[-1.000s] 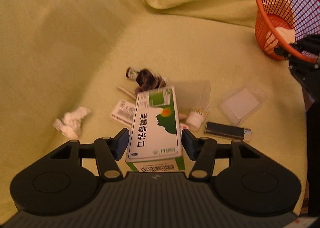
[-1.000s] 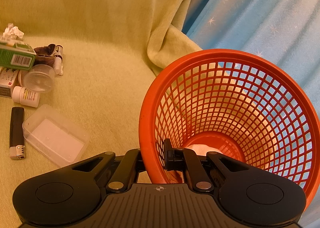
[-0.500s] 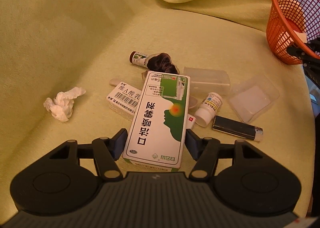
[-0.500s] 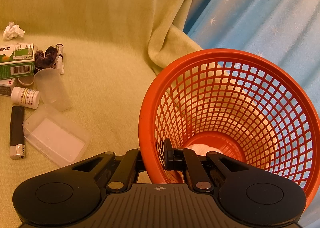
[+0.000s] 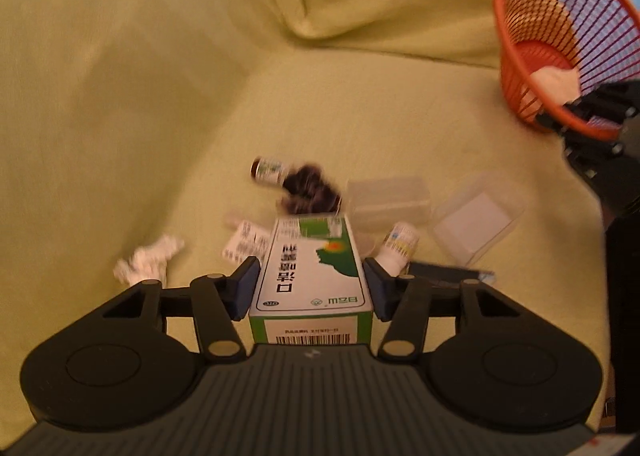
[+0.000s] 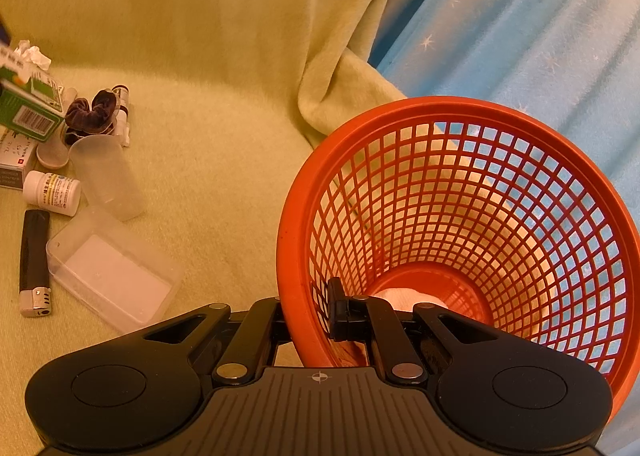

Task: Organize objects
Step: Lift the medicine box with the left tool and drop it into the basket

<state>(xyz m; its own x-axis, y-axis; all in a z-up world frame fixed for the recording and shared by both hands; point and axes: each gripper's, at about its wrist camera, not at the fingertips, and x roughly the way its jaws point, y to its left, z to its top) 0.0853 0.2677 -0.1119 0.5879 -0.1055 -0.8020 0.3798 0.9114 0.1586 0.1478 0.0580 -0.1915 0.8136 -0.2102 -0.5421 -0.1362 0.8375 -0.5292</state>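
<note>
green and white, the medicine box sits lengthwise between the pads of the left gripper, its barcode end nearest the camera; the jaws are closing and both blue pads touch its long sides, so the box is gripped. in the right wrist view the same box shows at the far left, tilted and raised above the clutter.

on the yellow-green blanket beyond the box lie a small brown bottle, a dark scrunchie, a clear plastic cup on its side, a white pill bottle, a black lighter and a clear shallow tray to the right. a crumpled tissue lies to the left, just beside a flat white packet (this view is blurred, so the print on it cannot be read).

far right, the orange mesh basket is tipped with its mouth toward the right camera. the right gripper is clamped narrow on the basket's near rim, one finger outside the wall and one inside. something white rests at the basket's bottom. behind it hangs a blue curtain with small stars.
</note>
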